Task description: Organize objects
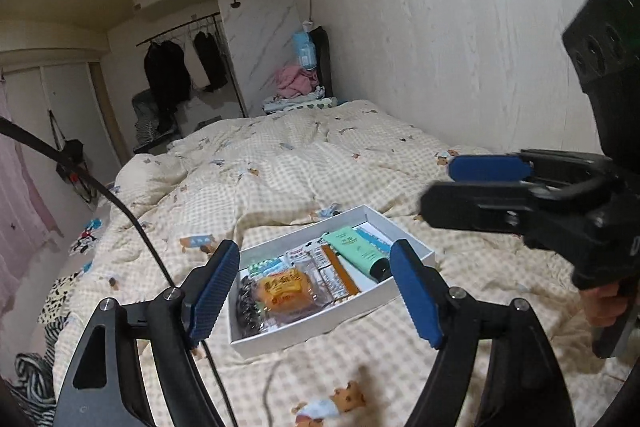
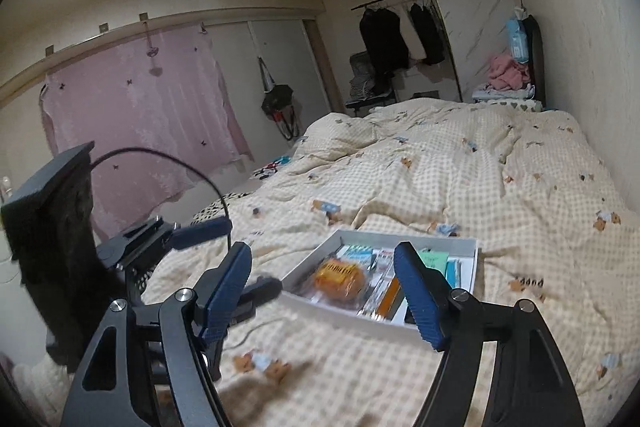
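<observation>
A shallow white box (image 1: 320,335) lies on the checked quilt, holding an orange wrapped snack (image 1: 282,287), a mint-green tube (image 1: 356,247), a dark beaded item (image 1: 248,303) and several small sachets. My left gripper (image 1: 315,247) hovers above the box's near side, open and empty. My right gripper (image 1: 440,187) hangs to the right and higher, a hand on its grip. In the right wrist view the box (image 2: 340,315) lies ahead with the orange snack (image 2: 340,273) and green tube (image 2: 434,259); the right gripper (image 2: 323,251) is open and empty, and the left gripper (image 2: 256,255) is at left.
The cream quilt (image 1: 320,155) covers the whole bed, with a wall (image 1: 480,47) along its right. A black cable (image 1: 132,215) trails past the left gripper. Folded clothes (image 1: 296,83) sit at the bed's head. Patterned clothes (image 1: 60,299) lie off the left edge, near a pink curtain (image 2: 140,107).
</observation>
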Action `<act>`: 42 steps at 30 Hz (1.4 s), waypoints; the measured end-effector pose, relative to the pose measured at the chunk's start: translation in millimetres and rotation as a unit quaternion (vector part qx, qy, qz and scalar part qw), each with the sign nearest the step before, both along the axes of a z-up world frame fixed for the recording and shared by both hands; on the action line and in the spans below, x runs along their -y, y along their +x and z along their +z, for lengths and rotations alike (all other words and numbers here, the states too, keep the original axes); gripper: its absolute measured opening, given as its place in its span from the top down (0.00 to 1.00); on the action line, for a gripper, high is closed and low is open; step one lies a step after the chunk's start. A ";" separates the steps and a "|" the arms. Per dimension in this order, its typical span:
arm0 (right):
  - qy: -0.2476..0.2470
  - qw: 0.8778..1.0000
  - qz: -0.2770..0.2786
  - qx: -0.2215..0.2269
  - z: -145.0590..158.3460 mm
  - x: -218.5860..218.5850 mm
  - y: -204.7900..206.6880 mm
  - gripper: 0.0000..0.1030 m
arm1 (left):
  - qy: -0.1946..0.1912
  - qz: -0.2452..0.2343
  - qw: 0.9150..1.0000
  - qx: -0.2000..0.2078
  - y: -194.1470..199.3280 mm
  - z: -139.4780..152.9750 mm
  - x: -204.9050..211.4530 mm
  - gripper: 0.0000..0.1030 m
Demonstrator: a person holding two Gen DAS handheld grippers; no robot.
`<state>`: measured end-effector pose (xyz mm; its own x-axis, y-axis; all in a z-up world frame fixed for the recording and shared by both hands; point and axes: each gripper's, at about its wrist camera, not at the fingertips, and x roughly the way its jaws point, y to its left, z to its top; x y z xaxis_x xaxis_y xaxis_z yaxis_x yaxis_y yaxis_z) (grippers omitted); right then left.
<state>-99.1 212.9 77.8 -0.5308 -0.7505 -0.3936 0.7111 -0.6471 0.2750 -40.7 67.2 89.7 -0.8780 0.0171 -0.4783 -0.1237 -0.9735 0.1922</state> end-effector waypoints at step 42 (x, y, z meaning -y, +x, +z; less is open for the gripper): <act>0.007 0.998 -0.065 0.010 -90.6 -27.3 19.9 0.00 | 0.058 0.059 0.995 0.064 -1.9 -74.5 30.4 0.00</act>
<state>-79.2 240.2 -12.7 -0.6159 -0.6697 -0.4149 0.6147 -0.7379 0.2786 -42.6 36.8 15.3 -0.8093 -0.0208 -0.5870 -0.0240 -0.9974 0.0684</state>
